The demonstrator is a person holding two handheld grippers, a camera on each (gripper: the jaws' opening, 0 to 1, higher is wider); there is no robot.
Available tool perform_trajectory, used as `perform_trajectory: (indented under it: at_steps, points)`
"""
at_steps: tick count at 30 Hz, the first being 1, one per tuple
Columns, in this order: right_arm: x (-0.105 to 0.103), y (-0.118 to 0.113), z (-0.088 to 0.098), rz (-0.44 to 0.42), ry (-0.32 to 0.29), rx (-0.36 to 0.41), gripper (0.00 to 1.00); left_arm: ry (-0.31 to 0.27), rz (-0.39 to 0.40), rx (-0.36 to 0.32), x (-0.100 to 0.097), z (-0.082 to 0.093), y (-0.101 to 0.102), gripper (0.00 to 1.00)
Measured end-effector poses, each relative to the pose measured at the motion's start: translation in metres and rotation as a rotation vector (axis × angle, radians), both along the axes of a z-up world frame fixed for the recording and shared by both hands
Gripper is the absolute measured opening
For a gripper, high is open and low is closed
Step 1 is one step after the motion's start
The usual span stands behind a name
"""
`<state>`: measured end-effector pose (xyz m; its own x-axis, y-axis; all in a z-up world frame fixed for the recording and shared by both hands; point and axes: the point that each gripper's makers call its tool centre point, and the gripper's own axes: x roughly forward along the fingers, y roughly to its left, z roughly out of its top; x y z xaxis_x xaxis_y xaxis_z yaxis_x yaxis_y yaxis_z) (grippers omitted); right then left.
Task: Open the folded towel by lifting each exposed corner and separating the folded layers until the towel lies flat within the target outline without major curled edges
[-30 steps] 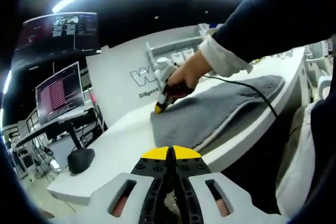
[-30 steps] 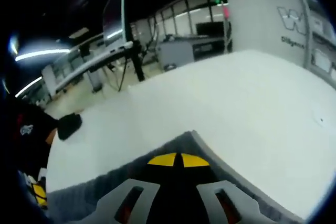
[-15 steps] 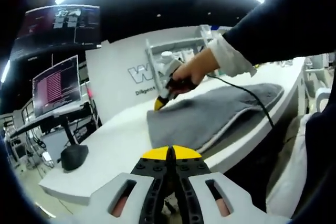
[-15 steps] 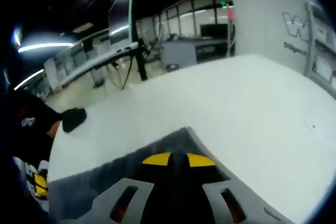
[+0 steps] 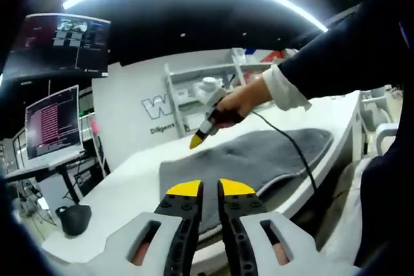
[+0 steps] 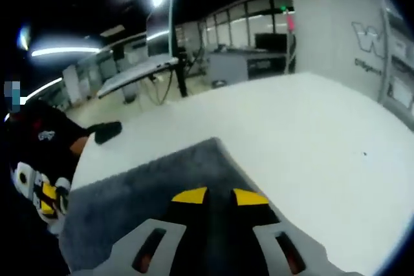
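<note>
A grey towel (image 5: 249, 153) lies spread on the white table (image 5: 123, 189), its near corner just past my left gripper (image 5: 210, 189), whose jaws stand slightly open with nothing between them. A hand holds my right gripper (image 5: 196, 140) a little above the towel's far-left edge, and its black cable trails across the cloth. In the right gripper view the towel (image 6: 149, 176) runs out ahead of my right gripper (image 6: 220, 196), which is open and empty over it. The left gripper (image 6: 42, 195) shows at the left edge, near the towel's far side.
A white panel with lettering (image 5: 152, 105) and a shelf of small items (image 5: 194, 92) stand behind the table. A monitor (image 5: 48, 121) and a black object (image 5: 76, 219) sit on a lower desk to the left. A person's dark sleeve (image 5: 336, 50) reaches in from the right.
Both grippers' jaws have parted from shut to slightly open. The right gripper has risen off the towel's edge, and the left gripper has come closer to the towel's near corner.
</note>
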<state>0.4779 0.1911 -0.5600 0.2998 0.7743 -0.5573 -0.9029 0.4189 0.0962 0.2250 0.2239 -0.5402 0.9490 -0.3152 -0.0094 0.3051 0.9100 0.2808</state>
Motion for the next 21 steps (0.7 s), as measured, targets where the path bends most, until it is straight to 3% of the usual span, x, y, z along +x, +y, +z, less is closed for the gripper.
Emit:
perform_trajectory:
  at_steps: [12, 21]
  points:
    - [0.000, -0.054, 0.000, 0.007, -0.030, -0.082, 0.16, 0.000, -0.064, 0.040, 0.005, 0.010, -0.032, 0.19]
    - [-0.004, -0.097, -0.002, 0.000, -0.011, -0.128, 0.15, 0.012, -0.125, 0.066, 0.009, 0.010, -0.063, 0.19]
